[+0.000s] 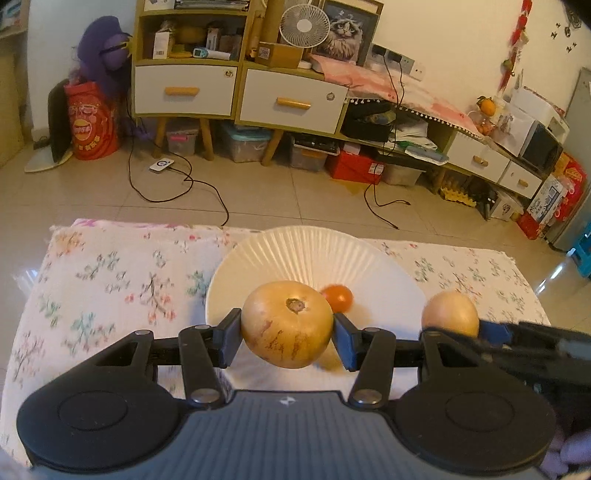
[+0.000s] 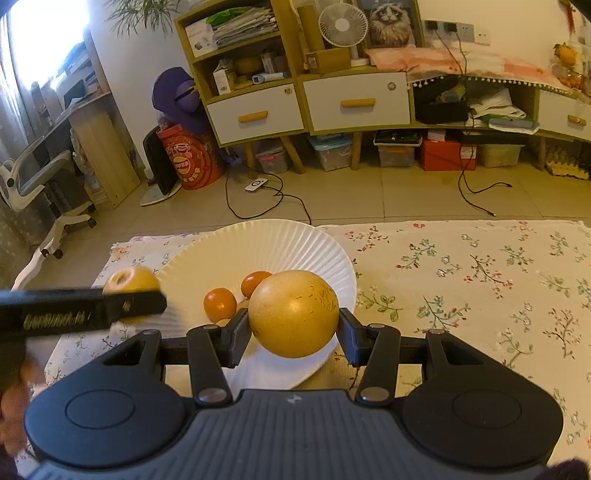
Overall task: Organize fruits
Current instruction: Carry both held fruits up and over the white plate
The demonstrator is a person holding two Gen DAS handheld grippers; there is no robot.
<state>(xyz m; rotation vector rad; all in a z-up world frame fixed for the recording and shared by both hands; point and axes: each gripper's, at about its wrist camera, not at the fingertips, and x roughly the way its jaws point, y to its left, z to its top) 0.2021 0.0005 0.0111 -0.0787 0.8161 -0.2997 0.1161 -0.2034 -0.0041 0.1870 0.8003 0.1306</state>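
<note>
Clearly both grippers are loaded: the left gripper (image 1: 287, 338) has its fingers (image 1: 231, 341) clenched on a round yellow-tan pear (image 1: 287, 323), whose brown stem pit faces the camera and whose lower skin carries reddish-brown scuffs. The right gripper (image 2: 293, 334) grasps a second pear (image 2: 293, 313), smooth and golden with fine dark scratches near its upper right side. Each fruit hangs above the near rim of a white fluted paper plate (image 2: 258, 243), which lies on a surface covered by a floral cloth (image 2: 480, 277), toward that surface's far left part as the right wrist view shows it. Two small orange fruits rest inside the plate, near its middle: one orange fruit (image 2: 219, 304) toward the near side and another orange fruit (image 2: 255, 282) just behind it, partly hidden by the right-hand pear. In the left wrist view only one of them shows, peeking out behind the held pear. The two grippers stand side by side close to each other, so each crosses the edge of the other's view, and the left one blocks part of the plate's left rim. Beyond the surface's far edge lie a tiled floor (image 1: 295, 199) with loose cables, a yellow-framed cabinet (image 1: 236, 92) with white drawers, and a small fan (image 1: 304, 25).
</note>
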